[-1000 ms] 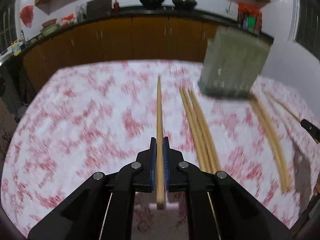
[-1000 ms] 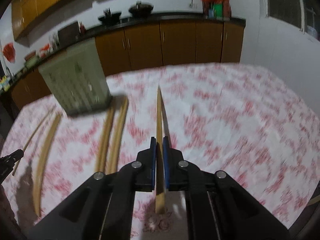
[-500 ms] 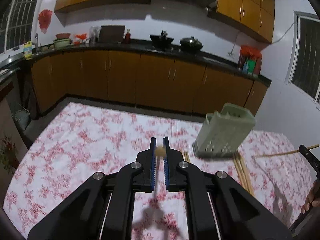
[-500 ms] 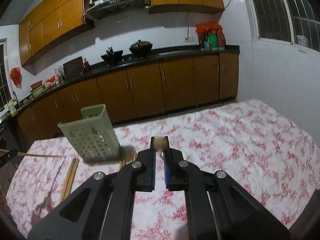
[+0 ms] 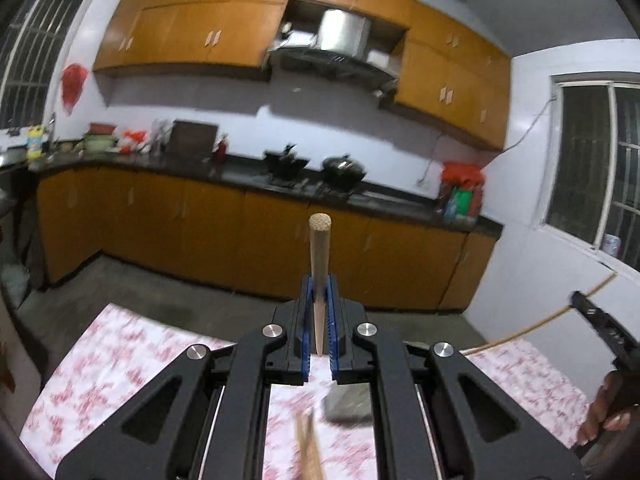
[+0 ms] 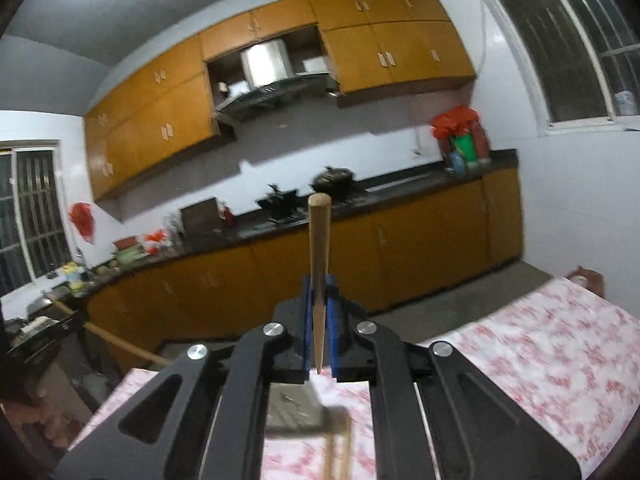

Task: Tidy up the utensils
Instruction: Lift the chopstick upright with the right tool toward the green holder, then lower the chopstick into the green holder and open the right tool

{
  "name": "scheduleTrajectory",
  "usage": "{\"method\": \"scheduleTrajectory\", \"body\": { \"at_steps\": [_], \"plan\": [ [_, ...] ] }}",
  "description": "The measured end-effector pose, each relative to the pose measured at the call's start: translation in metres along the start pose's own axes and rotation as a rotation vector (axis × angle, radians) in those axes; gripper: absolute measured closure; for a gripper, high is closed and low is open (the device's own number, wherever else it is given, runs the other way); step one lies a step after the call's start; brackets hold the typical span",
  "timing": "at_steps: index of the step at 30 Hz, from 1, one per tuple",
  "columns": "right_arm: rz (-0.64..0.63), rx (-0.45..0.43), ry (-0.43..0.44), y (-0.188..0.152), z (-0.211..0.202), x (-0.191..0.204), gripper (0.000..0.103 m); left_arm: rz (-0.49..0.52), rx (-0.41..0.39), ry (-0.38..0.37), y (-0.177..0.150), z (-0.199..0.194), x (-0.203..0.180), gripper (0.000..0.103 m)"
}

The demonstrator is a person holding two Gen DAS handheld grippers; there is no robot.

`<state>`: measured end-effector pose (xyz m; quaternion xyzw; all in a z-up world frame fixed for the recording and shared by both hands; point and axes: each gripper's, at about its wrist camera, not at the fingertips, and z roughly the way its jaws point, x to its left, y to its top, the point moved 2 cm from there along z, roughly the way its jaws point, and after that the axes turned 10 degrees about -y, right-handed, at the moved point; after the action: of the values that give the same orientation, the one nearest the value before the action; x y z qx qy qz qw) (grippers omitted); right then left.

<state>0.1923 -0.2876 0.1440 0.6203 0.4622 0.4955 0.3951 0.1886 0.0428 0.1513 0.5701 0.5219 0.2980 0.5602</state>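
My left gripper (image 5: 319,292) is shut on a wooden chopstick (image 5: 319,264) that points up with its thick end toward the camera. My right gripper (image 6: 319,292) is shut on another wooden chopstick (image 6: 319,264), also tilted up. In the left wrist view the right gripper (image 5: 600,324) and its chopstick (image 5: 532,328) show at the right edge. In the right wrist view the left gripper (image 6: 44,332) and its chopstick (image 6: 120,344) show at the left. The pale green utensil holder (image 5: 348,404) sits low on the table, mostly hidden behind the fingers; it also shows in the right wrist view (image 6: 294,408). Loose chopsticks (image 5: 308,448) lie beside it.
The table has a red-and-white floral cloth (image 5: 120,360). Orange kitchen cabinets (image 5: 200,220) and a dark counter with pots (image 5: 344,168) line the far wall. More loose chopsticks (image 6: 338,452) lie by the holder in the right wrist view.
Both grippers have lifted and tilted upward, each carrying its chopstick off the table. The holder and the table have dropped to the bottom of both views.
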Motion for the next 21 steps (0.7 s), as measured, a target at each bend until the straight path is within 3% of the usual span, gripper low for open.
{"method": "scheduleTrajectory", "body": {
  "at_steps": [6,14,17,19,20,21],
  "plan": [
    [-0.043,0.024,0.048,-0.003,0.021,0.028,0.095,0.010,0.007,-0.072,-0.002,0.025,-0.027,0.096],
    [-0.089,0.146,0.027,-0.031,0.067,0.042,0.095,-0.008,0.155,-0.082,-0.040,0.080,-0.032,0.096],
    [-0.081,0.175,0.029,-0.038,0.075,0.043,0.093,-0.029,0.186,-0.083,-0.049,0.084,-0.028,0.096],
    [-0.079,0.170,0.031,-0.042,0.072,0.044,0.082,-0.040,0.190,-0.091,-0.052,0.084,-0.026,0.093],
    [-0.079,0.161,0.029,-0.041,0.070,0.045,0.077,-0.041,0.186,-0.090,-0.051,0.083,-0.026,0.087],
    [-0.079,0.150,0.027,-0.040,0.067,0.044,0.070,-0.042,0.179,-0.087,-0.050,0.082,-0.026,0.071]
  ]
}}
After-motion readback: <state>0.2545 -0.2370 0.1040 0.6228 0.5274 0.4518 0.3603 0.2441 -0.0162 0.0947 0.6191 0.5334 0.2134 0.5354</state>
